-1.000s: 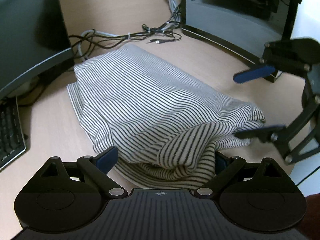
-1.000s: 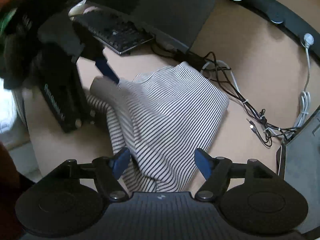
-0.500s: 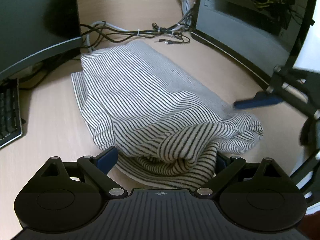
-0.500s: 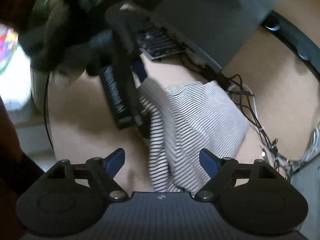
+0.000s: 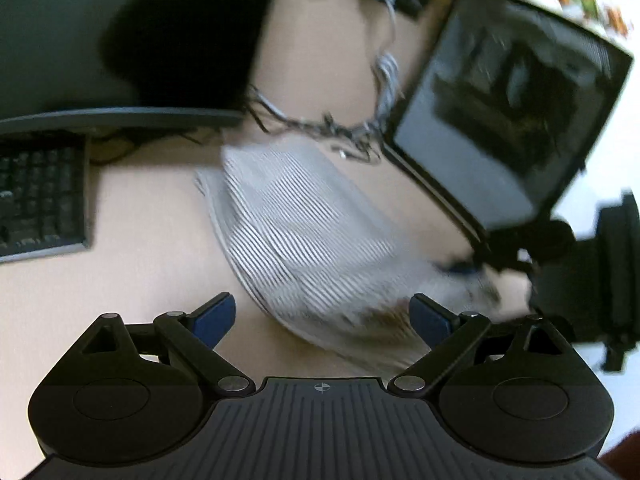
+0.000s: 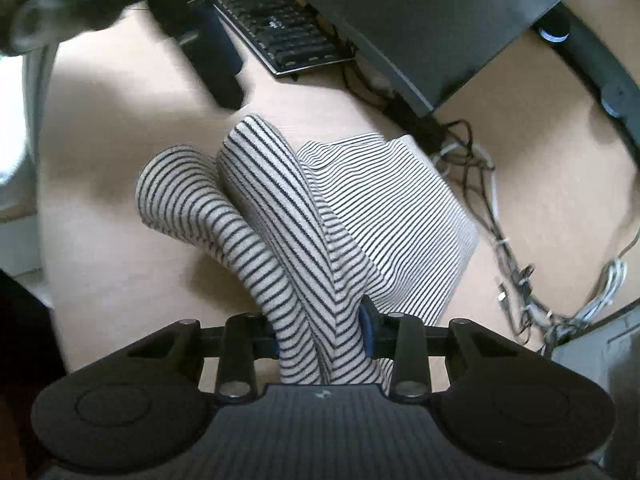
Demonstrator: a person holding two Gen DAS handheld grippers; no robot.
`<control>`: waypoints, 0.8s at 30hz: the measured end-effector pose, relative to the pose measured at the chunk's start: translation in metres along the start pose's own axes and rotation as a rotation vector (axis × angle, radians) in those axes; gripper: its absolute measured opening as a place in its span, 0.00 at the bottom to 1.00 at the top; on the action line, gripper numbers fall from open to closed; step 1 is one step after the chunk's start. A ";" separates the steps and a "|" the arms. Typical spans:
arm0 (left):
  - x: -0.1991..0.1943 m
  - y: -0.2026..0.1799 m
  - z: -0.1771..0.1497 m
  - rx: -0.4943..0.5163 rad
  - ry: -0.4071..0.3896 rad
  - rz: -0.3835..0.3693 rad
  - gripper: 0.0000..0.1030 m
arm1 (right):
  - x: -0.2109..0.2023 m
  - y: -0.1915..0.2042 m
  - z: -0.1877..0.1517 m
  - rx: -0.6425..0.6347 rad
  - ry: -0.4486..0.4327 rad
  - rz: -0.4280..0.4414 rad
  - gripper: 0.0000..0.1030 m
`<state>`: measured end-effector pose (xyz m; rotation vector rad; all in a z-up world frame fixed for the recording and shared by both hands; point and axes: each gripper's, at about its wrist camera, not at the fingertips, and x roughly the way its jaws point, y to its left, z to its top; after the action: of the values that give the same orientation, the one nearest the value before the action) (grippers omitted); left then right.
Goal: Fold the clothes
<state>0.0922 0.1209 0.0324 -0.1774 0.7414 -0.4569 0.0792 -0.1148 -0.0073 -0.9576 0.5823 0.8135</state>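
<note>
- A black-and-white striped garment (image 6: 384, 216) was seen lying folded on the light wooden tabletop (image 6: 120, 152), between a keyboard and a bundle of cables.
- One thick fold of the striped cloth was lifted off the pile and drawn toward the right wrist camera, where it ran in two rolled ridges.
- The right gripper (image 6: 320, 334) was clamped on that fold: its jaws had just been closing, and the cloth was pinched between the blue pads.
- In the left wrist view, which was heavily blurred, the same garment (image 5: 304, 240) was seen spread ahead of the left gripper (image 5: 320, 316), its near edge reaching between the blue fingertips (image 5: 212, 316).
- The left gripper's jaws were spread wide, and no contact of the pads with the cloth could be made out.
- The right gripper (image 5: 464, 266) was visible in that view at the garment's right corner, only as a dark blur with a blue tip.
- A dark keyboard (image 6: 276, 28) was set at the far side of the tabletop, beside the foot of a dark monitor (image 6: 420, 12).
- A tangle of black and grey cables (image 6: 508, 248) was strewn along the garment's right side, near it.
- A dark computer case (image 5: 508, 120) with a see-through side panel was standing past the cables.
</note>
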 end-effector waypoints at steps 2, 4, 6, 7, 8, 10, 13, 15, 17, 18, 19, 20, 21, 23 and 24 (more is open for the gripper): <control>0.009 0.006 0.010 0.035 0.006 -0.008 0.94 | -0.004 0.003 0.006 -0.004 0.035 0.024 0.32; 0.028 0.007 0.017 0.071 0.037 -0.054 0.94 | -0.009 0.008 0.009 -0.001 0.059 0.032 0.32; 0.049 0.003 0.020 0.108 0.073 -0.093 0.94 | -0.012 0.011 0.013 0.014 0.079 0.036 0.32; 0.059 0.001 0.022 0.126 0.092 -0.112 0.94 | -0.014 0.013 0.014 0.021 0.090 0.039 0.32; 0.070 -0.002 0.022 0.145 0.111 -0.130 0.94 | -0.017 0.015 0.016 0.029 0.100 0.042 0.32; 0.086 -0.007 0.020 0.170 0.138 -0.155 0.94 | -0.028 0.018 0.019 0.038 0.119 0.062 0.32; 0.096 -0.008 0.012 0.196 0.163 -0.184 0.93 | -0.049 0.017 0.027 0.035 0.140 0.096 0.32; 0.101 -0.009 0.007 0.207 0.180 -0.200 0.91 | -0.062 0.010 0.035 0.002 0.146 0.114 0.31; 0.102 -0.006 0.004 0.199 0.187 -0.224 0.90 | -0.074 0.002 0.043 -0.034 0.150 0.131 0.31; 0.102 -0.005 0.002 0.190 0.190 -0.236 0.88 | -0.079 -0.003 0.048 -0.067 0.149 0.139 0.31; 0.103 -0.004 0.001 0.182 0.192 -0.237 0.85 | -0.083 -0.008 0.052 -0.103 0.142 0.148 0.31; 0.104 -0.002 0.001 0.176 0.195 -0.231 0.83 | -0.081 -0.019 0.057 -0.125 0.132 0.162 0.31; 0.104 0.000 0.001 0.170 0.197 -0.224 0.79 | -0.076 -0.031 0.061 -0.143 0.122 0.178 0.31; 0.104 0.003 0.003 0.159 0.198 -0.211 0.71 | -0.059 -0.056 0.065 -0.135 0.103 0.202 0.31; 0.104 0.005 0.004 0.154 0.198 -0.204 0.65 | -0.048 -0.068 0.064 -0.124 0.094 0.206 0.32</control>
<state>0.1642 0.0773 -0.0298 -0.0638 0.8827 -0.7311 0.1125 -0.0969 0.0914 -1.0647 0.7267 1.0012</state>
